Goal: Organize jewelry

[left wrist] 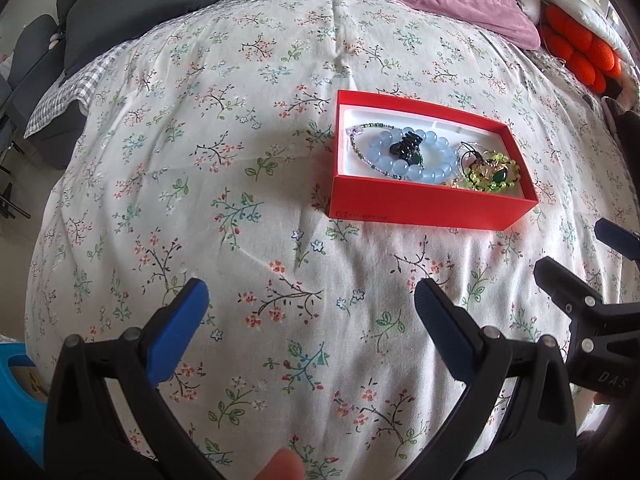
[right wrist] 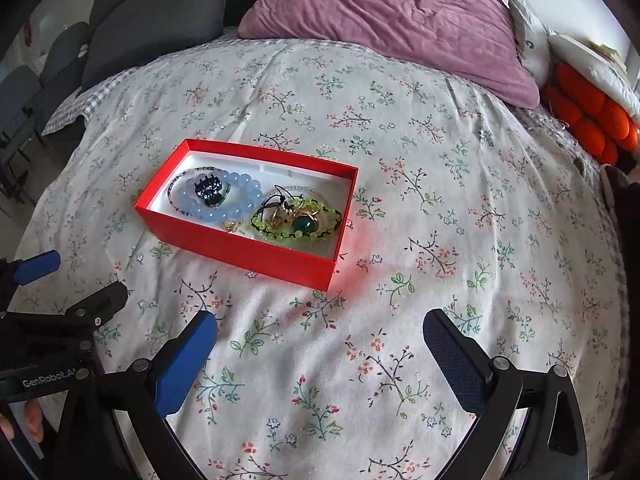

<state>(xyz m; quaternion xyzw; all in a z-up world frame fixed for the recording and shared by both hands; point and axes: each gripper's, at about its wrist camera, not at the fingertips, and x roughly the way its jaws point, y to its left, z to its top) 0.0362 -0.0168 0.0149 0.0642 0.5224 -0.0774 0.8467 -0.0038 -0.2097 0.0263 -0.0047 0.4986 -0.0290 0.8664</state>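
Note:
A red box (left wrist: 428,204) (right wrist: 240,252) with a white lining lies on the floral bedspread. Inside it rest a pale blue bead bracelet (left wrist: 404,168) (right wrist: 236,210), a dark beaded piece (left wrist: 406,146) (right wrist: 208,189), a thin beaded strand (left wrist: 356,152), and a yellow-green bead bracelet (left wrist: 498,184) (right wrist: 280,232) around gold pieces with a green stone (right wrist: 303,224). My left gripper (left wrist: 312,300) hovers open near the box's front, nothing between its blue fingers. My right gripper (right wrist: 320,328) is open and empty too, nearer than the box's right end. Each gripper shows at the other view's edge.
A mauve pillow (right wrist: 392,20) lies at the head of the bed, with dark grey cushions (right wrist: 152,12) to its left and an orange knitted thing (right wrist: 592,116) at the right edge. Floral bedspread (right wrist: 440,240) spreads around the box. A fingertip (left wrist: 284,464) shows at the bottom.

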